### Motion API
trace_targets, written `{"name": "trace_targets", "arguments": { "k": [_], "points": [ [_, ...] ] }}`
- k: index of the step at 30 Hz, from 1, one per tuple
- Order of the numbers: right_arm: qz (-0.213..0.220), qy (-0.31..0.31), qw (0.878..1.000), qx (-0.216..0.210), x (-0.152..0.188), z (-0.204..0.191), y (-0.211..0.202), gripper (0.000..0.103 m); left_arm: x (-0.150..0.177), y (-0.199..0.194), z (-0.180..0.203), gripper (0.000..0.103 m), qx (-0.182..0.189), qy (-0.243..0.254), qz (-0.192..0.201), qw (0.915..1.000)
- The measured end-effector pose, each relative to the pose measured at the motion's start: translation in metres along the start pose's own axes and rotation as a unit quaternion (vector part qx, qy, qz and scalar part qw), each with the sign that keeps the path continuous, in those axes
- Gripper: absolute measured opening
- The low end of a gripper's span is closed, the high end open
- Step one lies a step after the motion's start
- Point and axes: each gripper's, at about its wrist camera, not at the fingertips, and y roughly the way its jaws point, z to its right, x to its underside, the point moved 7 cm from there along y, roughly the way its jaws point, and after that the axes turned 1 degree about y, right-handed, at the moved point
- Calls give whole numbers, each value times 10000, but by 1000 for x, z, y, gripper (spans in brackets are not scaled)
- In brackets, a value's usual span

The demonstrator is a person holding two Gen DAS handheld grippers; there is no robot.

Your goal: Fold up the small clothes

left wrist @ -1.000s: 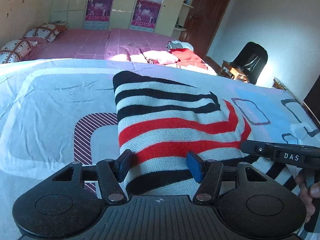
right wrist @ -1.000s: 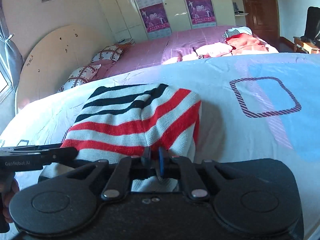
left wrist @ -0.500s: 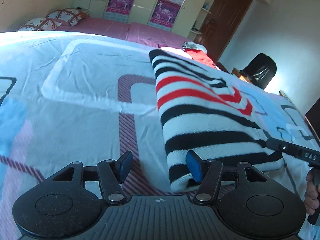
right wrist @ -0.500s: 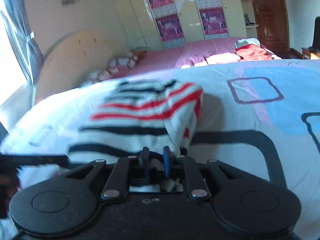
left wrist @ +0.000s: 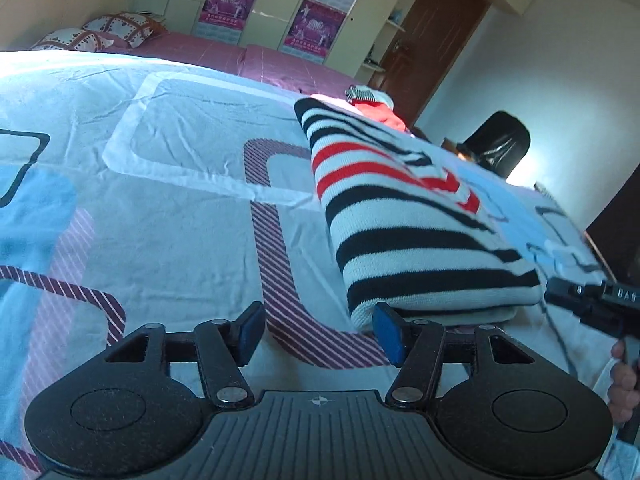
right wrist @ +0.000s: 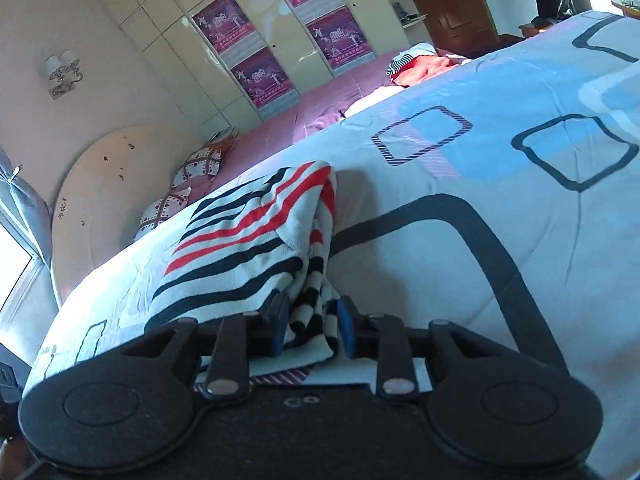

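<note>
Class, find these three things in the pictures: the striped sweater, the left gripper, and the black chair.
Striped sweater [left wrist: 404, 240]: left wrist view, on its folded top face.
Left gripper [left wrist: 318, 334]: left wrist view, midway between its blue fingertips.
Black chair [left wrist: 500, 146]: left wrist view, on its backrest.

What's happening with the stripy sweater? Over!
Left gripper open, empty. Right gripper opening, cloth between pads. Black, white and red striped knit sweater folded on bedsheet. Nothing blocking.
</note>
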Motion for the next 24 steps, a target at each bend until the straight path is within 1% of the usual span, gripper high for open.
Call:
{"name": "trace_targets", "arguments": {
  "k": [1,3,4,5,6,7,11,13,15,17,22,24],
  "points": [
    [4,55,10000,-34,1,-1,-2,31,-3,-1,1,59,29,9,19,10000],
    [60,166,9998,-78,0,-3,-6,44,-9,-1,3,60,77,41,49,9999],
    [125,231,9996,-79,-1,-6,-7,59,-14,1,5,62,75,68,37,9999],
    [192,282,9994,-94,-2,-6,-8,63,-17,3,7,67,67,93,15,9999],
    [233,346,9991,-121,-2,-6,-8,63,-21,4,9,80,24,120,22,9999],
    [199,410,9988,-174,-3,-4,-6,63,-24,5,11,84,2,168,60,9998],
    [125,614,9976,-308,-9,10,5,63,-35,14,18,84,100,234,87,9996],
    [75,706,9968,-369,-14,23,14,63,-39,20,21,84,118,244,63,9996],
    [-17,814,9958,-415,-18,39,25,64,-44,28,23,84,208,181,35,9996],
    [-97,863,9948,-528,-22,53,37,64,-48,38,26,84,272,230,-12,9994],
    [-313,933,9915,-850,-27,74,66,68,-58,59,31,84,200,420,-82,9989],
    [-452,907,9902,-957,-28,77,77,69,-61,66,32,84,358,386,-145,9985]
  ]
}}
